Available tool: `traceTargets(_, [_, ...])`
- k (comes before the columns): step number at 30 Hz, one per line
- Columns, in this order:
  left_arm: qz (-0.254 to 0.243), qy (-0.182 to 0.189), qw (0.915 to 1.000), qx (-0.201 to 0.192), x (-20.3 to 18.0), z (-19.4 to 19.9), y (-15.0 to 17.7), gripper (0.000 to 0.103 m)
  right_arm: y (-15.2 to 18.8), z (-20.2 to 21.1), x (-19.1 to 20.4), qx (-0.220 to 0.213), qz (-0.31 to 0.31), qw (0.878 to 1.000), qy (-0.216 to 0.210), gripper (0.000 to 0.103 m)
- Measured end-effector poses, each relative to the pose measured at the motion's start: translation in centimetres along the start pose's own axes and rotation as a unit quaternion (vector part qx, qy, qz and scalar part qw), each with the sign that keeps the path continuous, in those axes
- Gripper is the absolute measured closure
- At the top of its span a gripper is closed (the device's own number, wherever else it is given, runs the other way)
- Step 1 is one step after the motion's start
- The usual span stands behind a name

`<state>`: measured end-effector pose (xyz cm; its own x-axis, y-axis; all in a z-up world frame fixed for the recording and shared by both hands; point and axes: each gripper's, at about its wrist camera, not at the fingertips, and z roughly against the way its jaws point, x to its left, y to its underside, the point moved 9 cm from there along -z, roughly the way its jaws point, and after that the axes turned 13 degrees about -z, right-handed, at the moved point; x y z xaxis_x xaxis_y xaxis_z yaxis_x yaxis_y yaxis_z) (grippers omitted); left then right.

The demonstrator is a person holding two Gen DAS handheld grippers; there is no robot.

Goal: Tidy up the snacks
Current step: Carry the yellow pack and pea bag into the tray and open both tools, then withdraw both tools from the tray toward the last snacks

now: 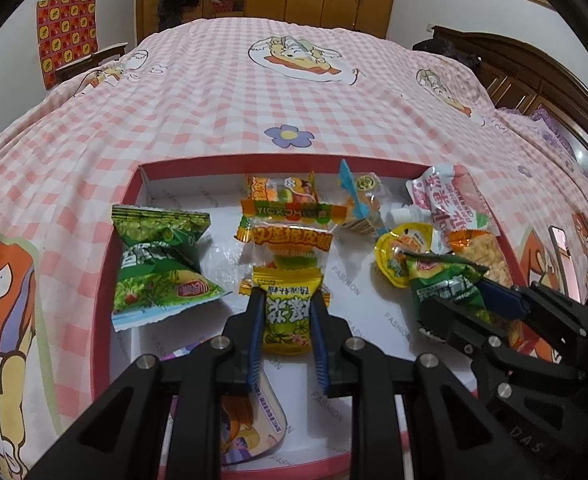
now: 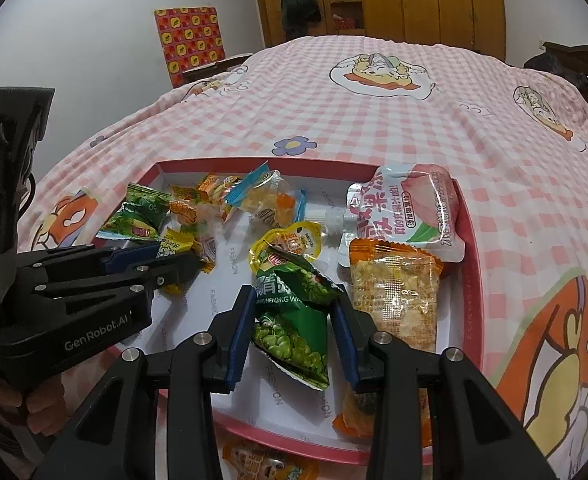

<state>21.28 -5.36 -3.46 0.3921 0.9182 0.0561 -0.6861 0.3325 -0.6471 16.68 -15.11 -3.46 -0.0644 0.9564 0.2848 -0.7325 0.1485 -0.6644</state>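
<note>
Pinching a snack in each gripper, low centre of both views, over the pink-rimmed box [image 1: 128,190].

Left gripper [image 1: 285,304] clamps the yellow sachet [image 1: 288,312]; right gripper [image 2: 292,312] clamps the green pea bag [image 2: 294,320]. Slick foil could slip free, or neighbouring packets get dragged along.

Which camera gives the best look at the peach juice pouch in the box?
The right wrist view: the peach juice pouch lies nearly whole against the box's far right wall, print and cap visible. The left wrist view shows it small and squeezed at the box's far right corner, partly covered by other snacks.
</note>
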Motion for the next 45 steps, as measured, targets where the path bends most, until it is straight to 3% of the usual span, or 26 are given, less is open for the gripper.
traceTargets(32, [0.008, 0.004, 0.9999, -0.011, 0.1, 0.0, -0.2, 0.080, -0.1, -1.3, -0.2, 0.002, 0.000, 1.000, 0.002, 0.065])
traceTargets(36, [0.021, 0.022, 0.9995, -0.013, 0.2, 0.3, -0.2, 0.070, -0.3, -1.0, -0.1, -0.003, -0.010, 1.000, -0.012, 0.062])
traceTargets(41, [0.023, 0.027, 0.9993, -0.008, 0.0, 1.0, -0.1, 0.055, -0.9, -0.2, -0.1, -0.018, -0.023, 0.999, -0.023, 0.049])
traceTargets(45, [0.027, 0.042, 0.9988, -0.003, -0.3, 1.9, 0.3, 0.053, -0.9, 0.8, -0.3, -0.019, -0.038, 0.998, -0.035, 0.048])
